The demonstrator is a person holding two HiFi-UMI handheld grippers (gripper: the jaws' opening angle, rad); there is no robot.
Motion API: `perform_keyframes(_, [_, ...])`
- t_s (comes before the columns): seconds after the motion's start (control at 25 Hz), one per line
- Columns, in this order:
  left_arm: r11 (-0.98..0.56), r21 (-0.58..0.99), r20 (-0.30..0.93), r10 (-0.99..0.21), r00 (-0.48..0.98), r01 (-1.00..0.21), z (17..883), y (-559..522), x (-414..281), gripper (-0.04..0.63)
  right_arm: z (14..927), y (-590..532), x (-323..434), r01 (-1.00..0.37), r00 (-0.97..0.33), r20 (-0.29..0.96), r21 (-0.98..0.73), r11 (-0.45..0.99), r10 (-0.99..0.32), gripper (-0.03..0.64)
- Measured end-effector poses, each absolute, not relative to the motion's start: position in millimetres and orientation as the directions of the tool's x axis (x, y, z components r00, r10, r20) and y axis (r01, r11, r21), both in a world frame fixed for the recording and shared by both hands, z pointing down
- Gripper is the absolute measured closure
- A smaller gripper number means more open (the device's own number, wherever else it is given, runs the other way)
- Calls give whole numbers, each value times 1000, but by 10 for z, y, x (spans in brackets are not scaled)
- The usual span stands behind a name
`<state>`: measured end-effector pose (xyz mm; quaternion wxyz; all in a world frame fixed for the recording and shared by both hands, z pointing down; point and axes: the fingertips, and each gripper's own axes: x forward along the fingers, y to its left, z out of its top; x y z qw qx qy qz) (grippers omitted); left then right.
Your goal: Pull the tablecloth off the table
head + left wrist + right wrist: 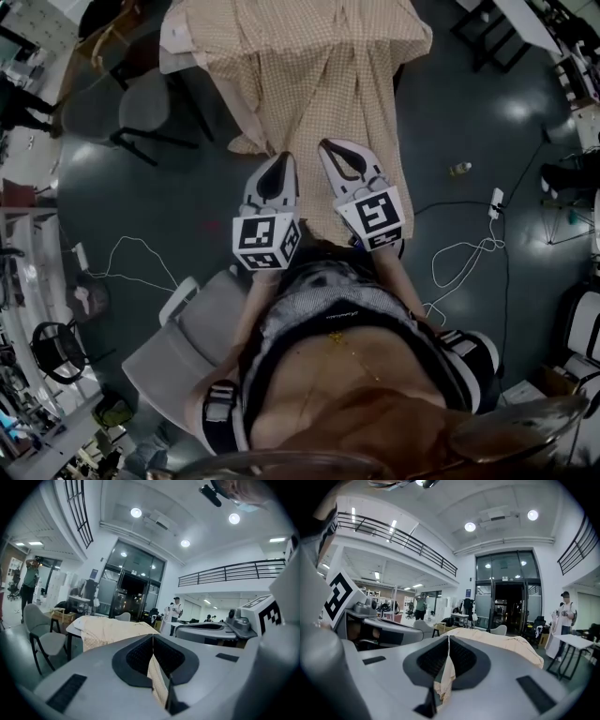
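Beige checked tablecloth (pixel 300 75), clamped in both left gripper (pixel 280 159) and right gripper (pixel 330 147), already hangs over the table's (pixel 173 47) near edge, though much still lies on top.

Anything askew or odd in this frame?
The tablecloth is askew: bunched and dragged half off the table, whose left corner is bare. Both the left gripper and right gripper are shut on it, which fits the pull. No spill or damage shows.

The tablecloth (pixel 309 75) is beige checked, the chair (pixel 142 105) grey, the floor (pixel 469 112) dark.
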<state>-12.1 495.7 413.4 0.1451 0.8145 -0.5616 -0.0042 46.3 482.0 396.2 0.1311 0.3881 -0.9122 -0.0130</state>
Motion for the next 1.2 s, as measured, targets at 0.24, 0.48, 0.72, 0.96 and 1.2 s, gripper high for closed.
perform_keyframes(0.24, [-403, 243, 142, -885, 444, -882, 4101, 4414, -372, 586, 3943, 4320, 42, -720, -647, 224, 133, 681, -729, 552])
perform_keyframes(0.48, [-439, 242, 130, -869, 478, -865, 4091, 3998, -778, 586, 3989, 3896, -423, -726, -640, 227, 133, 675, -734, 552])
perform_keyframes(0.72, [-435, 250, 137, -868, 477, -865, 4130, 3752, -1169, 586, 4040, 3657, -758, -744, -615, 243, 136, 654, -750, 552])
perform_keyframes(0.96, [-426, 279, 149, -866, 477, -861, 4179, 3509, -1333, 586, 4108, 3408, -812, -758, -591, 279, 129, 640, -757, 552])
perform_keyframes(1.2, [-412, 298, 162, -867, 471, -861, 4239, 3192, -1326, 586, 4154, 3049, -807, -752, -596, 294, 123, 648, -748, 552])
